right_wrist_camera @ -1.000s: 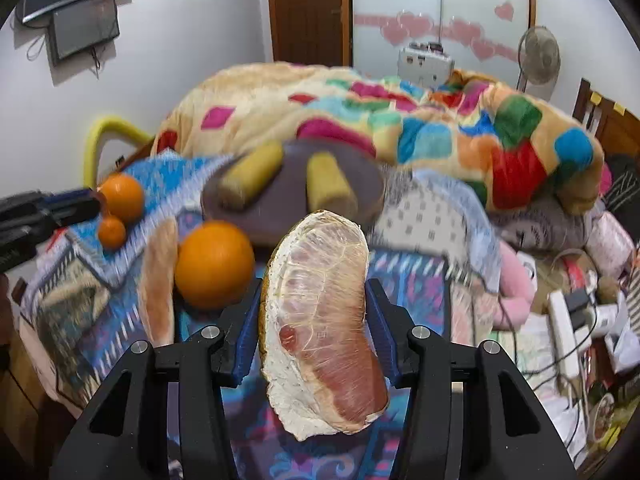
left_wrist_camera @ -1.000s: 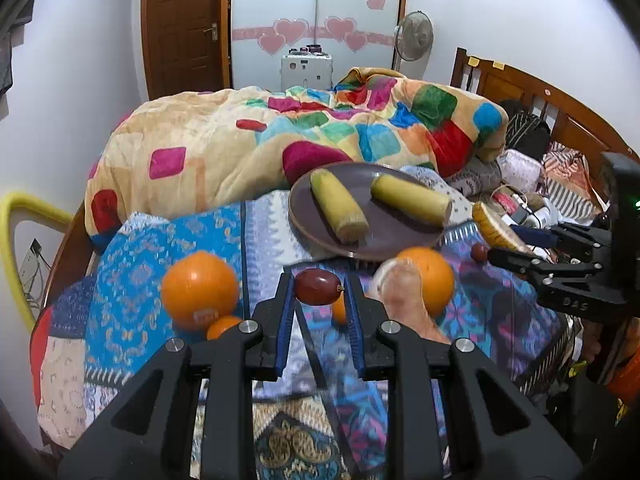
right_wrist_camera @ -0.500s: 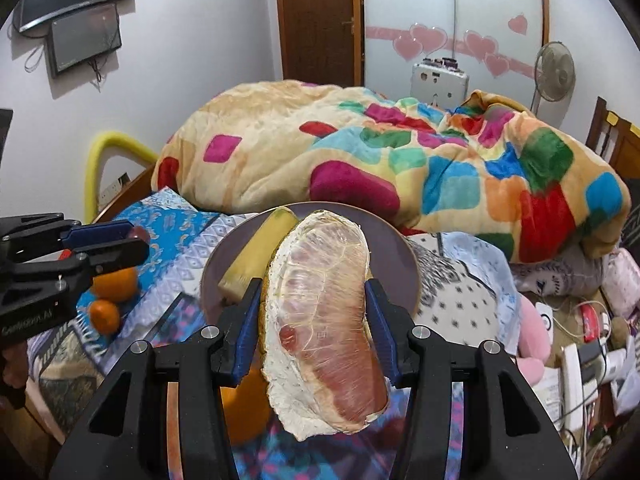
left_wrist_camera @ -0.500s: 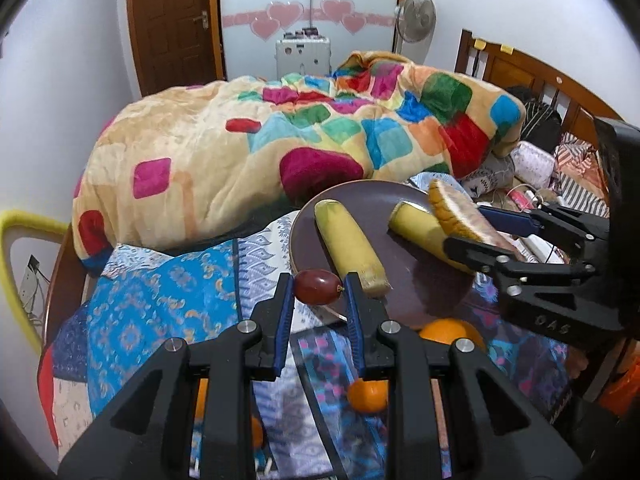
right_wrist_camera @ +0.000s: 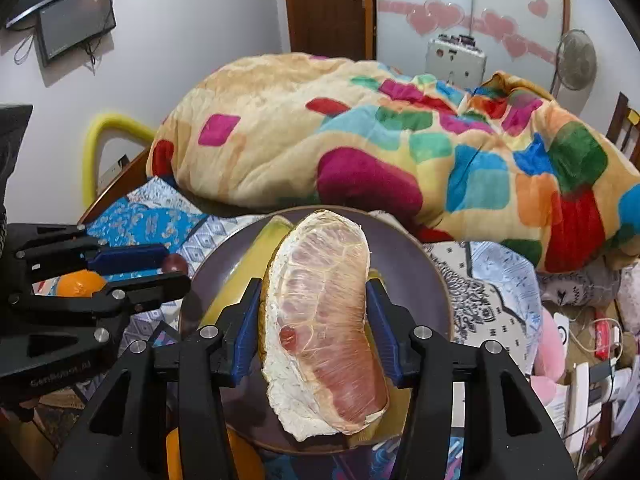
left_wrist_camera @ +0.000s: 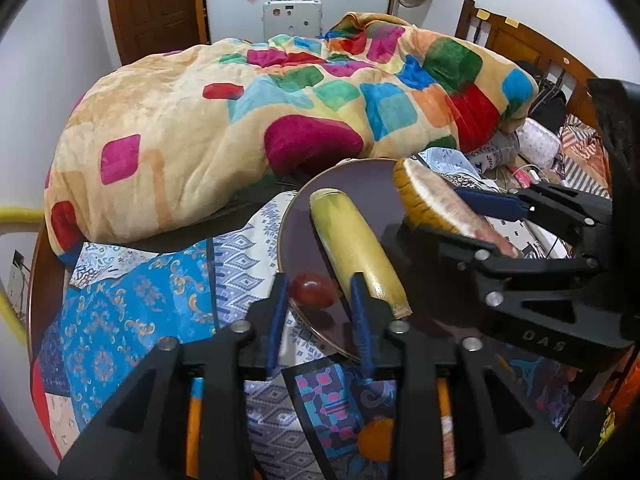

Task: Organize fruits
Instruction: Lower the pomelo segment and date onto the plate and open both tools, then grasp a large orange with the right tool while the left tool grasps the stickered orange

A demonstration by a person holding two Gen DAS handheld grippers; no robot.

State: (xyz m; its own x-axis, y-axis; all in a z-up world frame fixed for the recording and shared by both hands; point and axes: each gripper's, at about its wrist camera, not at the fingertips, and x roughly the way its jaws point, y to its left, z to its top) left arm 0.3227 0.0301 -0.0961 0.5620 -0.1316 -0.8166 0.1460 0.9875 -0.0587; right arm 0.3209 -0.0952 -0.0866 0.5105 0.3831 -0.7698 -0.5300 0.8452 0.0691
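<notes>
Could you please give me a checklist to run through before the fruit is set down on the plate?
1. The plate lies under the left tongs: ok.
2. The red fruit is released: cannot tell; the jaws have just been opening, with it between them and a gap on one side.
3. The right tongs grip the pomelo wedge firmly: ok.
4. The wedge is above the plate: ok.
5. A bare spot lies beneath it, beside the yellow fruit: cannot tell, hidden.
</notes>
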